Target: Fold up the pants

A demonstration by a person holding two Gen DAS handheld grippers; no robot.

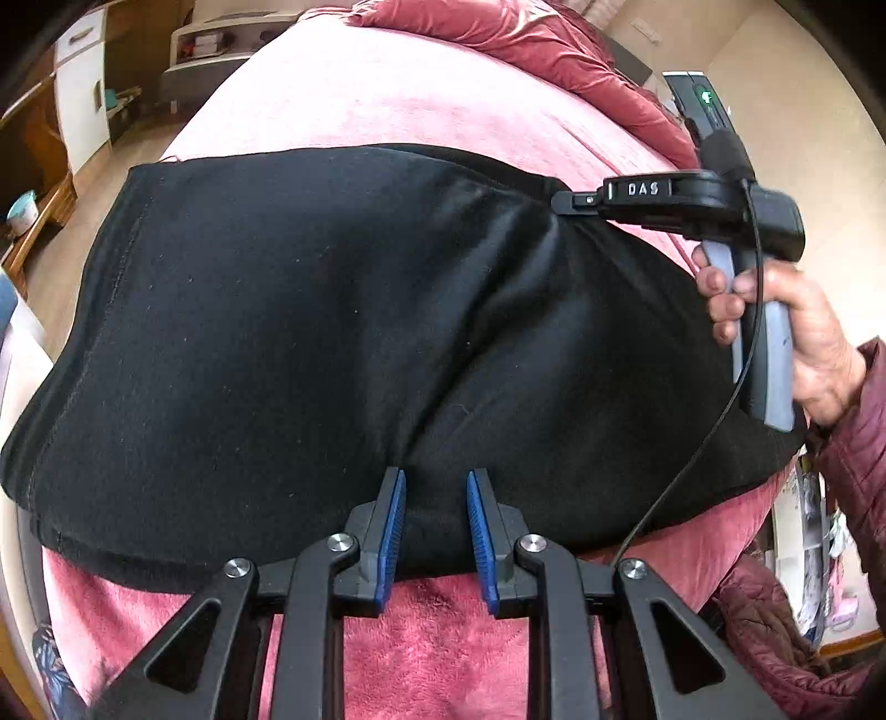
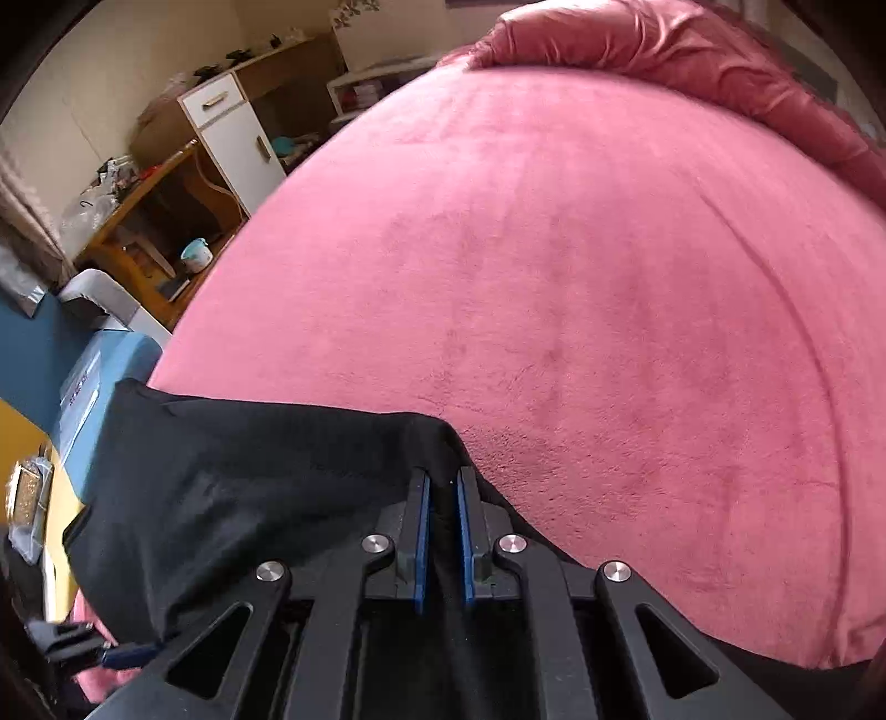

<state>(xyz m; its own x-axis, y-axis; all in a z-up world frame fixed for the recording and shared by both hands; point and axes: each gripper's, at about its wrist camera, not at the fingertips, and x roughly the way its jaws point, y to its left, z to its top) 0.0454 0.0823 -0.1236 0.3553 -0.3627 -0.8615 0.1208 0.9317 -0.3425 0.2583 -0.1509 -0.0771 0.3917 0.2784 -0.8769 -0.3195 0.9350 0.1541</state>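
The black pants (image 1: 332, 332) lie spread across the near part of a bed covered by a pink fleece blanket (image 1: 387, 99), the cloth running from the left edge of the bed to the right, with a stitched hem down the left side and a raised crease running diagonally through the middle. The left claw (image 1: 434, 515) sits at the near edge of the pants with its blue-padded jaws set a moderate gap apart; dark cloth lies between them, but no pinch is made. The right claw (image 2: 441, 498) stands at the far right corner of the garment with its jaws drawn narrow upon a peak of black cloth, which rises between the pads. In the left wrist view the right claw's black body, marked "DAS", is seen from the side, carried by the person's right hand (image 1: 797, 332). A rumpled red quilt (image 2: 664, 50) lies along the far side of the bed. A white cabinet (image 2: 238, 144) stands far left.
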